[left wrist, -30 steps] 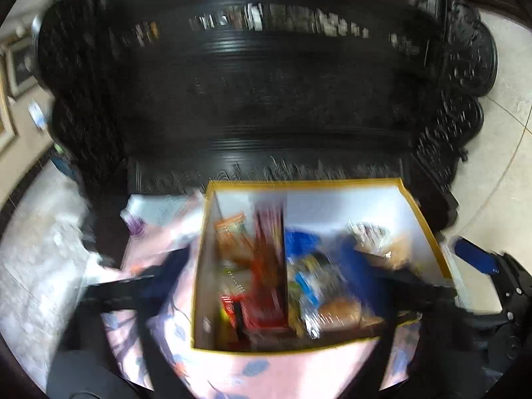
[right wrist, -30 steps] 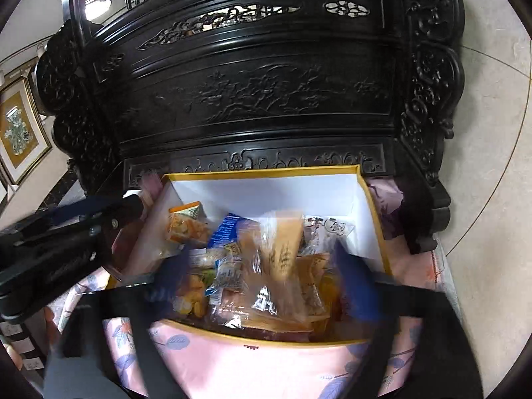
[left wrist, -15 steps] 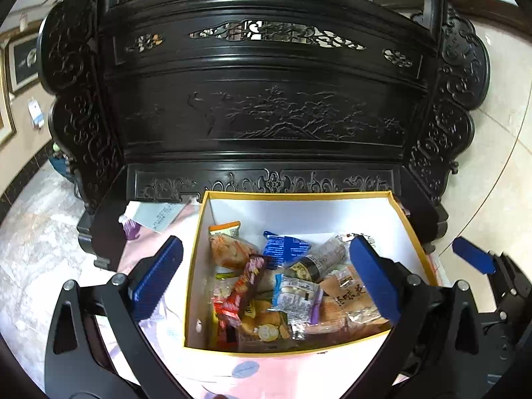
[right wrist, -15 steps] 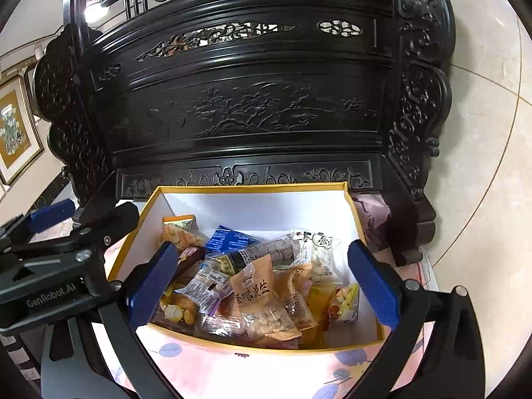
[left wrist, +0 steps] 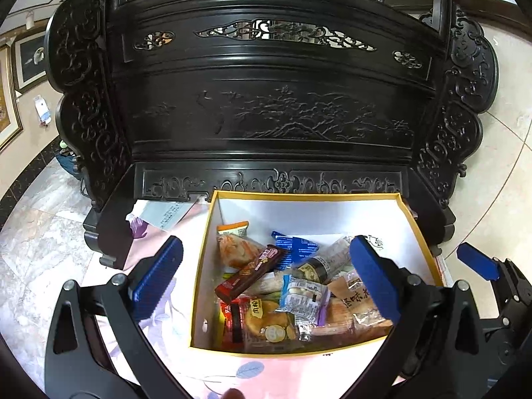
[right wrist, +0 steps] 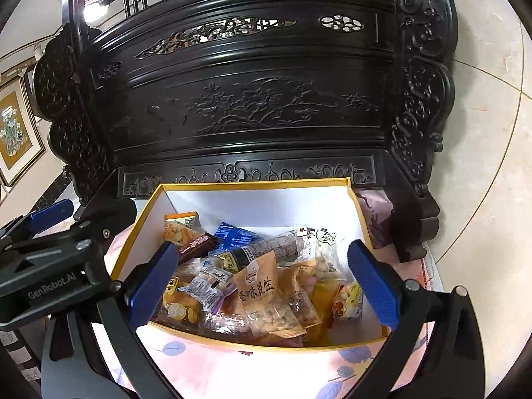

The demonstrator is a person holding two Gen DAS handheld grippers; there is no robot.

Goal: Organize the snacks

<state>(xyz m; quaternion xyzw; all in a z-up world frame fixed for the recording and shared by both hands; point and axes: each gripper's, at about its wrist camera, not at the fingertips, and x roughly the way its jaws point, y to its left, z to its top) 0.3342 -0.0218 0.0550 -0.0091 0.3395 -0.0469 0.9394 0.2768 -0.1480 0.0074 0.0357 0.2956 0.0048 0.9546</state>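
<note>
Left wrist view: we record the left gripper (left wrist: 264, 282) with jaws spread wide and holding nothing, poised above the snack box (left wrist: 299, 196). Between the jaws lie a brown chocolate bar (left wrist: 252, 272), tilted over other packets, and a blue wrapper (left wrist: 297, 249) beyond it. Our right gripper (right wrist: 264, 284) likewise has its jaws fully apart and empty; a tan peanut packet (right wrist: 262, 296) sits between them, a yellow packet (right wrist: 349, 299) near the right-hand jaw. The box rests on a pink leaf-print cloth (right wrist: 206, 362) over the worktop, against a dark carved cabinet (right wrist: 252, 106).
</note>
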